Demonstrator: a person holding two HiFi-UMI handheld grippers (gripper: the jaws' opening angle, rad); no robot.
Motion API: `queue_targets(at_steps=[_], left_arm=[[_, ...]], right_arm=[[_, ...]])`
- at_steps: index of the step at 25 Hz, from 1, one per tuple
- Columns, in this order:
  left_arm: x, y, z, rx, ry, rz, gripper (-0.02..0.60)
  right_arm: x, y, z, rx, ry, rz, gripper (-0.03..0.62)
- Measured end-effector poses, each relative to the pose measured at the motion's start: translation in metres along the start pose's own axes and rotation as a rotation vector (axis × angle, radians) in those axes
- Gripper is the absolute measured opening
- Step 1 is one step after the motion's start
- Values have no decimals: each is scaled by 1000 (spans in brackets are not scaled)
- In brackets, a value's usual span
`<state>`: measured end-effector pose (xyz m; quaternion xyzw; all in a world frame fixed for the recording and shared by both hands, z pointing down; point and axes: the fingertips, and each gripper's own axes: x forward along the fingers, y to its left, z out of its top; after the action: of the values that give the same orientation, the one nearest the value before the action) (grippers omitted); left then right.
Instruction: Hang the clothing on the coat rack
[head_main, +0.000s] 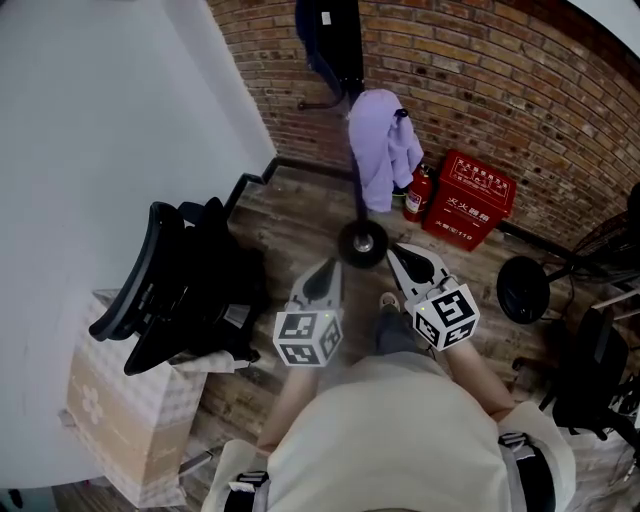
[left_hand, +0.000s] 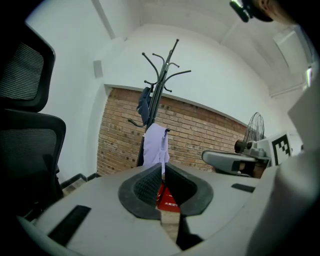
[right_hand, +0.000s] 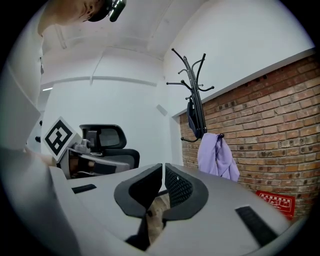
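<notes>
A lavender garment (head_main: 380, 150) hangs on a low hook of the black coat rack (head_main: 358, 205), with a dark blue garment (head_main: 330, 40) hanging higher up. Both grippers are held side by side in front of the person, short of the rack's round base (head_main: 362, 243). My left gripper (head_main: 328, 265) is shut with nothing between its jaws. My right gripper (head_main: 398, 250) is also shut and empty. The left gripper view looks past the left gripper (left_hand: 163, 167) at the lavender garment (left_hand: 156, 145). In the right gripper view the right gripper (right_hand: 163, 167) points left of the lavender garment (right_hand: 216, 155).
A black office chair (head_main: 180, 290) stands at the left beside a pale paper bag (head_main: 110, 410). A red fire-equipment box (head_main: 468, 198) and an extinguisher (head_main: 416, 192) sit against the brick wall. A fan's round base (head_main: 523, 288) rests at the right.
</notes>
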<state>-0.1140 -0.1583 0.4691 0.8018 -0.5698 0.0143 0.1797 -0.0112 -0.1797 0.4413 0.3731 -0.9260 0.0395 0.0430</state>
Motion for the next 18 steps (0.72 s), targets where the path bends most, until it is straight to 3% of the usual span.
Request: queue_targets(at_steps=[18], left_arm=[[-2,-10,7,-21,-22,1,18]], right_arm=[[-10,1,12,-34,-29,-5,0]])
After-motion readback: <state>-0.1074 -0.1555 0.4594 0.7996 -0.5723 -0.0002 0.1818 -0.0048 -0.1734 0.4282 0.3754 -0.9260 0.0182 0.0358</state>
